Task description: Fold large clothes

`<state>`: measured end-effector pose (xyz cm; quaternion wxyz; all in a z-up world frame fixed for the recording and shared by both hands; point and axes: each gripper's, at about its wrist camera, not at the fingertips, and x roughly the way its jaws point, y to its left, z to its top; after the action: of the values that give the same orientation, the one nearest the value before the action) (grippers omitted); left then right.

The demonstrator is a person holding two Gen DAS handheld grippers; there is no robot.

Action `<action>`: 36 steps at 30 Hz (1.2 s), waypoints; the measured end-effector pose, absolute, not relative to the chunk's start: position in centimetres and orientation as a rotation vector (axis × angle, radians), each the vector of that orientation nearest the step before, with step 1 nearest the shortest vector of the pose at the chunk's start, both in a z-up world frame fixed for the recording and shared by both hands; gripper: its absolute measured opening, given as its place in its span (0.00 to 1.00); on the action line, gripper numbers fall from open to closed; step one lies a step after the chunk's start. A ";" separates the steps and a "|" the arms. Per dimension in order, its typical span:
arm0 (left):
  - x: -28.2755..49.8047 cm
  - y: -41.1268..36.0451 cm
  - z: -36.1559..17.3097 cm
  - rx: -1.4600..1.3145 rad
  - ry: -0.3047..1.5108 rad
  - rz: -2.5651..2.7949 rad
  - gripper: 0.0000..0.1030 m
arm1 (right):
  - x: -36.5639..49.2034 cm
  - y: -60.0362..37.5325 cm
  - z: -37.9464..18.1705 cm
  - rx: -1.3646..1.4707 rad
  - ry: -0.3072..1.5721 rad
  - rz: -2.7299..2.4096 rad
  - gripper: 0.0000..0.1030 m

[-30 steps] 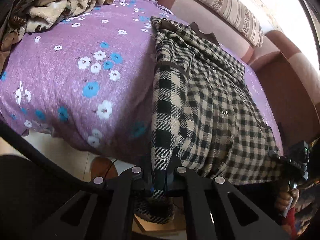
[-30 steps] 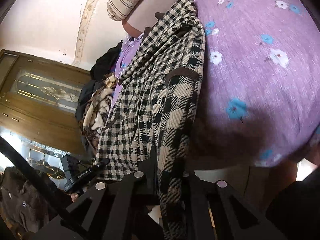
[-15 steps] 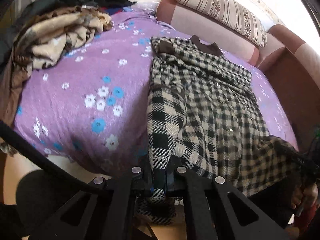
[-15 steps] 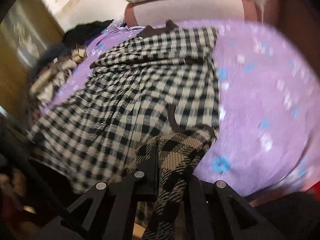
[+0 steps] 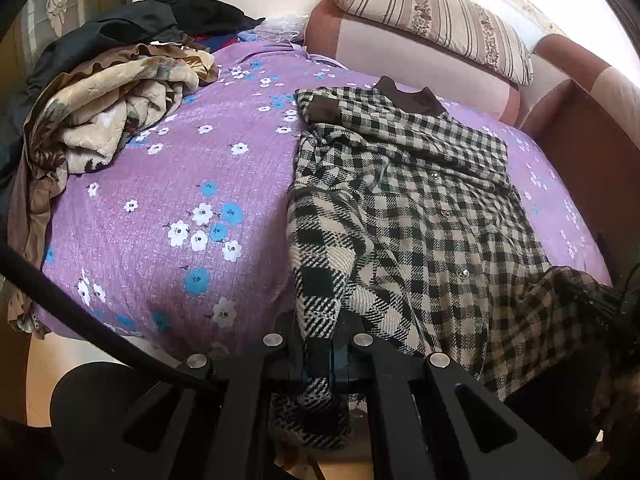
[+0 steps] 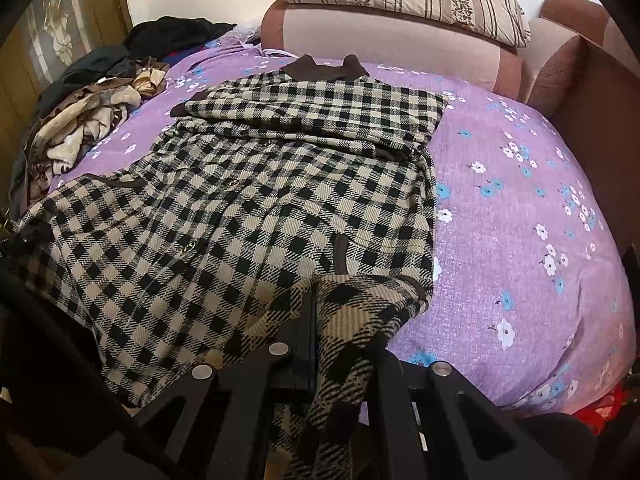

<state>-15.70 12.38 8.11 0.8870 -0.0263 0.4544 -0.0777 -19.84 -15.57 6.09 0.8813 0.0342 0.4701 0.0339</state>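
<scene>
Sleeves already folded across the black-and-cream checked wool coat, the left gripper and right gripper, low in each frame, each clamp a hem corner; the lengthwise fold remains.

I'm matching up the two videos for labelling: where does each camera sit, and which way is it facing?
Left wrist: on the left gripper at the bed's near edge, facing the headboard; its fingers grip the coat hem at the left corner.
Right wrist: on the right gripper, same direction; its fingers grip the hem's right corner.
Shared: coat, purple sheet, striped pillow, pile of blankets.
</scene>
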 end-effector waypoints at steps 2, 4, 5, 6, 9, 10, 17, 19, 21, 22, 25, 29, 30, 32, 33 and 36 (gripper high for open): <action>-15.7 12.4 8.1 -0.059 0.948 -0.161 0.05 | -19.8 -15.7 6.0 0.077 0.980 0.076 0.06; -15.6 12.4 8.3 -0.073 0.950 -0.168 0.05 | -19.8 -15.9 6.2 0.119 0.982 0.102 0.06; -15.4 12.4 8.5 -0.089 0.953 -0.180 0.05 | -19.8 -16.6 6.3 0.187 0.986 0.144 0.06; -15.0 12.5 8.9 -0.109 0.956 -0.196 0.05 | -19.7 -17.3 6.5 0.245 0.986 0.180 0.06; -12.9 12.2 10.5 -0.149 0.943 -0.227 0.05 | -18.5 -20.2 7.5 0.450 0.967 0.294 0.06; -11.8 11.9 11.3 -0.158 0.933 -0.239 0.05 | -17.7 -21.2 8.1 0.495 0.950 0.311 0.06; 0.8 10.8 13.6 -0.220 0.896 -0.181 0.05 | -8.9 -28.3 10.5 0.708 0.756 0.275 0.06; 5.4 10.5 13.0 -0.234 0.909 -0.123 0.05 | -4.7 -30.0 9.8 0.738 0.731 0.233 0.06; 9.7 10.0 11.8 -0.225 0.923 -0.059 0.06 | -1.5 -30.7 8.5 0.731 0.749 0.211 0.07; 12.1 9.7 10.8 -0.215 0.939 -0.030 0.06 | 0.5 -31.0 7.3 0.725 0.773 0.189 0.10; 16.2 9.2 7.9 -0.216 1.018 0.022 0.07 | 4.2 -32.1 3.3 0.794 0.836 0.138 0.25; 18.7 8.8 6.7 -0.236 1.030 0.005 0.08 | 5.7 -33.8 1.1 0.945 0.828 0.136 0.48; 18.8 9.0 6.8 -0.251 1.023 -0.011 0.08 | 5.8 -34.2 1.3 0.958 0.813 0.141 0.49; 19.6 9.4 7.3 -0.318 1.010 -0.056 0.18 | 5.8 -34.7 2.3 0.924 0.782 0.124 0.53; 19.9 9.7 7.5 -0.358 1.003 -0.076 0.21 | 5.9 -35.0 2.5 0.911 0.774 0.113 0.53; 21.0 10.1 8.0 -0.473 0.993 -0.113 0.32 | 5.6 -35.4 3.6 0.865 0.735 0.066 0.59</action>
<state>21.05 10.09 7.96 0.8511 -0.2246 0.4715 -0.0539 5.56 -35.39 3.60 0.8428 0.4094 0.3480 0.0314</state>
